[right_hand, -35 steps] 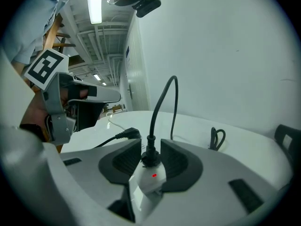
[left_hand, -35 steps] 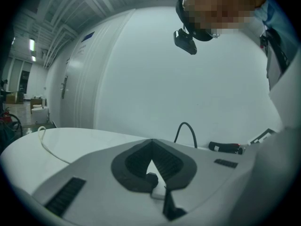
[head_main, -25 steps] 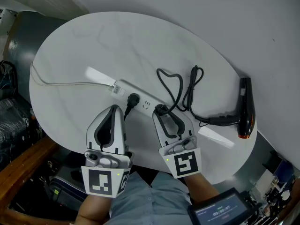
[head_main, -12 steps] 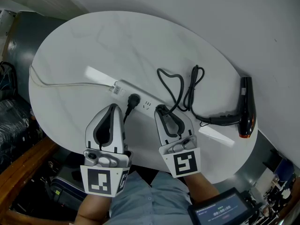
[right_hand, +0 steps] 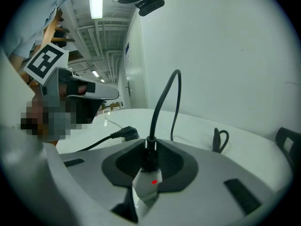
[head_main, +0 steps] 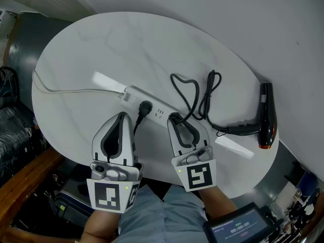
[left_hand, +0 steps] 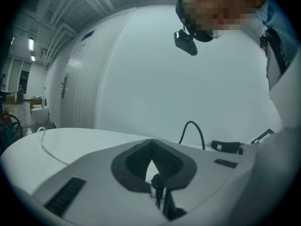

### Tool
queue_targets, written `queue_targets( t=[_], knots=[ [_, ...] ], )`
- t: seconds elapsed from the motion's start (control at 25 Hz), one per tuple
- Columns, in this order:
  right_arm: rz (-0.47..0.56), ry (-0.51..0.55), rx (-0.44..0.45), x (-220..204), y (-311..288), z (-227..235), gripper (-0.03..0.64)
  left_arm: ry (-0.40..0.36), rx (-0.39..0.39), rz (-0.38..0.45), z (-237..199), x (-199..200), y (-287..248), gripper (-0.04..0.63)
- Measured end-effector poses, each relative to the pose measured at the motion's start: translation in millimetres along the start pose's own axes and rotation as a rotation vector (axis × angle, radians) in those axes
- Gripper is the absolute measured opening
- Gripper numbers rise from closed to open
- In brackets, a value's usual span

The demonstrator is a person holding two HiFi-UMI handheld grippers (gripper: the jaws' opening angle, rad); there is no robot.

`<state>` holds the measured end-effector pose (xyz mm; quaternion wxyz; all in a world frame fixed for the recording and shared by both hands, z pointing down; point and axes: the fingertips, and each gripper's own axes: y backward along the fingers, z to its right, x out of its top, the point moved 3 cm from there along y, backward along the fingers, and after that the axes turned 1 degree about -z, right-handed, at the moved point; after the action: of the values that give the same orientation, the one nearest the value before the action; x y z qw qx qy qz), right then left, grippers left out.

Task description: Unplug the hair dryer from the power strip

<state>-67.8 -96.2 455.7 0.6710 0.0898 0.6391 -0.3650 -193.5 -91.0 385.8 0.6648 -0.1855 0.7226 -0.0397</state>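
1. The head view alone gives the layout. The hair dryer (head_main: 266, 115) lies at the right edge of the round white surface (head_main: 126, 44), well apart from the power strip (head_main: 132, 96) near the middle. Its black cable (head_main: 187, 92) loops back to the strip.
2. The right gripper view alone shows a red light (right_hand: 153, 181) on the strip's end, just below the hair dryer's plug (right_hand: 149, 157).
3. The right claw (head_main: 174, 119) is clamped on that plug, which sits in the strip. Its jaws have just been closing, with the plug between the pads.
4. The left claw (head_main: 123, 116) has its tips together, on the near side of the strip beside the second plug (head_main: 145, 107). Its own view shows black cable through the gap behind the tips; contact cannot be told.
5. Counts: two claws, two black plugs, one power strip with one white cord (head_main: 66, 90), one hair dryer.
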Motion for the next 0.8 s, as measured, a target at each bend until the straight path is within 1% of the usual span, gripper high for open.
queue_targets(
  t=[0.8],
  knots=[
    [0.043,-0.007,-0.001,17,1,1,0.055,-0.013,0.004,0.02,3,11,2,-0.003]
  ],
)
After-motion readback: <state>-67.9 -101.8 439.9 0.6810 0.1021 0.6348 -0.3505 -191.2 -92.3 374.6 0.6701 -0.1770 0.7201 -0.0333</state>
